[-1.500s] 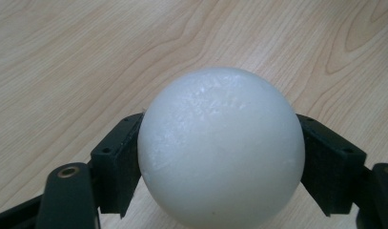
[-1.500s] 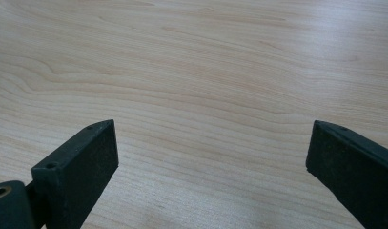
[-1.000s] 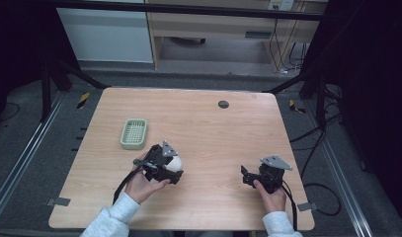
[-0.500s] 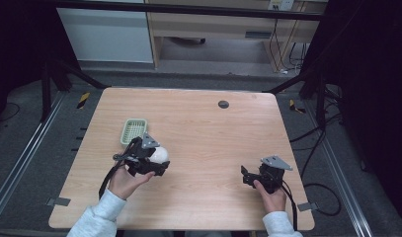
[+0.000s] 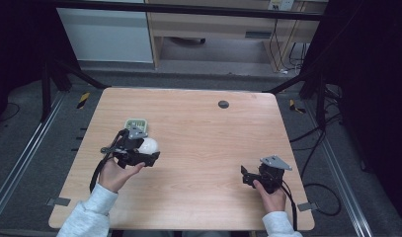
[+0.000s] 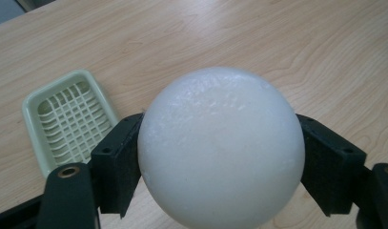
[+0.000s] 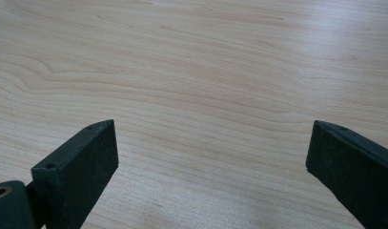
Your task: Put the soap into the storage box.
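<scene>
Carry step in hand, by the look of it: left gripper (image 5: 148, 150) is clamped on the white ball (image 6: 221, 148), one black jaw pressed to each side, held above the tabletop (image 5: 203, 133) just beside the pale green slatted tray (image 6: 67, 124). Right gripper (image 5: 245, 176) rests low near the person's edge of the tabletop, well apart from the ball, jaws spread wide with nothing between them. Next move likely calls for bringing the ball over the tray's centre, lowering it, then parting the jaws gently so it settles without rolling.
</scene>
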A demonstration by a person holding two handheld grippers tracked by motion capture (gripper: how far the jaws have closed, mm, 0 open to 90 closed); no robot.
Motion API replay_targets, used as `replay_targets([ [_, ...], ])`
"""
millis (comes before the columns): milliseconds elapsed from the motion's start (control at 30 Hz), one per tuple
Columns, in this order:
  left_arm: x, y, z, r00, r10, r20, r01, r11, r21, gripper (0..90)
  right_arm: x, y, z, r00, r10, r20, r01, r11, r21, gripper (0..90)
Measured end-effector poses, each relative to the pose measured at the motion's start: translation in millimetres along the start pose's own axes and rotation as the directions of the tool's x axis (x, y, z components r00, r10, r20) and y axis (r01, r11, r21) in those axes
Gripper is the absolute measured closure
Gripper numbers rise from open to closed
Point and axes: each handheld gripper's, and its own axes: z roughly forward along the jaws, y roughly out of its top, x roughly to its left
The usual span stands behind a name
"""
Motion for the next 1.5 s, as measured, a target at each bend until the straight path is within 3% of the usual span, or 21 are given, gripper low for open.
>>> replay_targets([
  [700,38.3,21.7,15.3,0.9967,-0.058,-0.057,0.061,0.9973,0.041,24.0,0.5,0.2,0.1,1.0000,0.001,-0.005,-0.001,1.000,0.000,3.9],
  [1500,87.0,30.2,50.4,0.9793,-0.159,-0.125,0.171,0.9808,0.094,24.0,0.2,0.1,0.2,1.0000,0.000,-0.009,0.000,1.000,-0.002,3.9],
])
